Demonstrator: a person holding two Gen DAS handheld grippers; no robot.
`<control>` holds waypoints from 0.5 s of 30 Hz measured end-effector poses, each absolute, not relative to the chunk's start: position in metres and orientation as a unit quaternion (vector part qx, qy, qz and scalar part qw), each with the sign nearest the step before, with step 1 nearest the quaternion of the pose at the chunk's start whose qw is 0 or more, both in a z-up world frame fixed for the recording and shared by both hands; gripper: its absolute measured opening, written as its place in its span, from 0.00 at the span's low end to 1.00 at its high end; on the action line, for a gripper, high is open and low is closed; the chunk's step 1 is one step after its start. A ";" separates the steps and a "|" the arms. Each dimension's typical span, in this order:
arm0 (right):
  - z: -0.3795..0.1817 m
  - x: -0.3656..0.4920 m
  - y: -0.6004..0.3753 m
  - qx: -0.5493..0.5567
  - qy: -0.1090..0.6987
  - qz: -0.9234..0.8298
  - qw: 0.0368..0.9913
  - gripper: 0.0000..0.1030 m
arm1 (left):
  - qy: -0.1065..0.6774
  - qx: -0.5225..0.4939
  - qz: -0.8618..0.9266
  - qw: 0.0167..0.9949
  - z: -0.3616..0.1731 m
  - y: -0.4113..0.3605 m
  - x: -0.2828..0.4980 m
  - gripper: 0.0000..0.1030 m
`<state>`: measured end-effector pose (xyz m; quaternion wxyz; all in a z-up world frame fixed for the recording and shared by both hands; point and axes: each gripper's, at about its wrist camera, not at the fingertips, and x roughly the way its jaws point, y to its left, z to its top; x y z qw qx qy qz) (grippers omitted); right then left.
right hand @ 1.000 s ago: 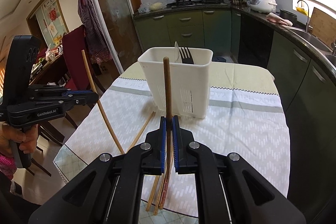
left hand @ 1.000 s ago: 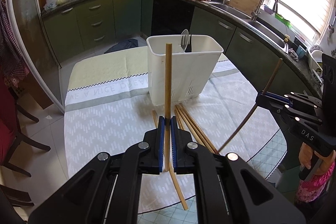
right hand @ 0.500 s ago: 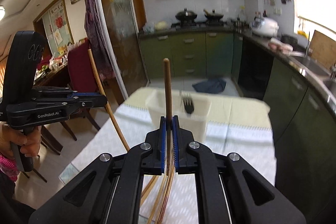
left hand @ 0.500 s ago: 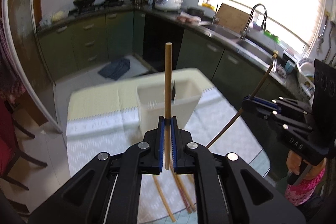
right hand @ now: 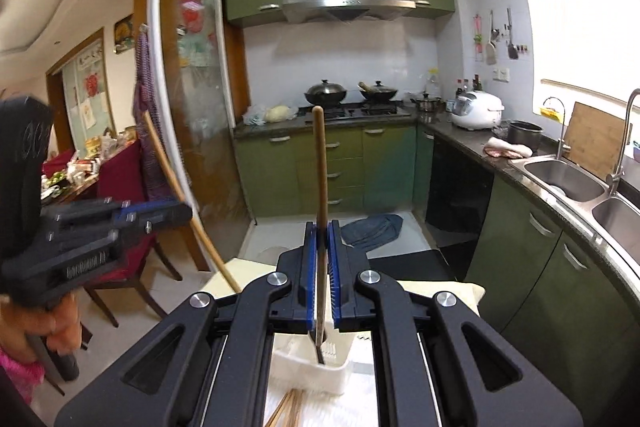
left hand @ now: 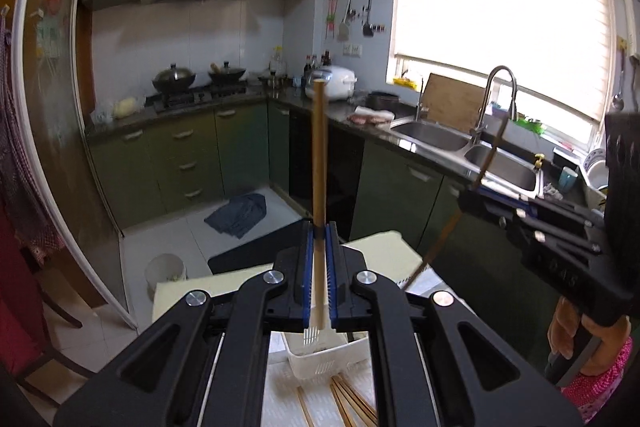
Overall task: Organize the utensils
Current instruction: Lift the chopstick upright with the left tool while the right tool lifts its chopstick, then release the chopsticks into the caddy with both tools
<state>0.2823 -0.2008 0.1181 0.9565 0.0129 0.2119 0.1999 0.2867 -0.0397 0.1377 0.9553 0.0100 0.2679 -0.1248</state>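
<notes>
- Left gripper [left hand: 320, 227]: jaws closed tight on a pale wooden chopstick [left hand: 318, 155], standing upright above the blue pads.
- Right gripper [right hand: 322, 227]: jaws likewise clamped on a darker wooden chopstick [right hand: 320, 163], upright with a slight lean.
- Directly below both sets of jaws: white plastic utensil holder [left hand: 324, 359] on the worktop [left hand: 280, 387], with fork tines showing inside it in the left wrist view.
- Nearer than the holder, under the jaws: loose chopsticks [left hand: 352, 403] lying flat on the patterned tablecloth.
- Cloth of pale yellow and white over the worktop; far edge visible just beyond the jaws.
- Ahead of the jaws: green kitchen cabinets [right hand: 344, 167], a gas hob with two lidded woks [right hand: 326, 93], and a steel range hood [right hand: 344, 3] above.
- Right of the jaws: dark counter with a white rice cooker [right hand: 478, 109], a double steel sink [right hand: 564, 181] with a tall tap, and a wooden cutting board [right hand: 596, 143] leaning under a bright window with a blind.
- On the tiled floor ahead of the jaws: a crumpled blue cloth [right hand: 374, 229] and a small white bin [left hand: 166, 273].
- Left of the jaws: a glass sliding door [right hand: 192, 99], red chairs and a cluttered dining table beyond.
</notes>
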 end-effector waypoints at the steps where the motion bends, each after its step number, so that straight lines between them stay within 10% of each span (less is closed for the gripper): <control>1: 0.112 0.293 -0.199 0.013 0.220 0.198 0.955 0.07 | 0.274 0.009 -0.124 0.954 0.131 -0.040 0.291 0.06; 15: 0.010 0.342 -0.171 -0.016 0.333 0.200 0.921 0.16 | 0.369 0.019 -0.112 0.922 0.043 -0.041 0.314 0.10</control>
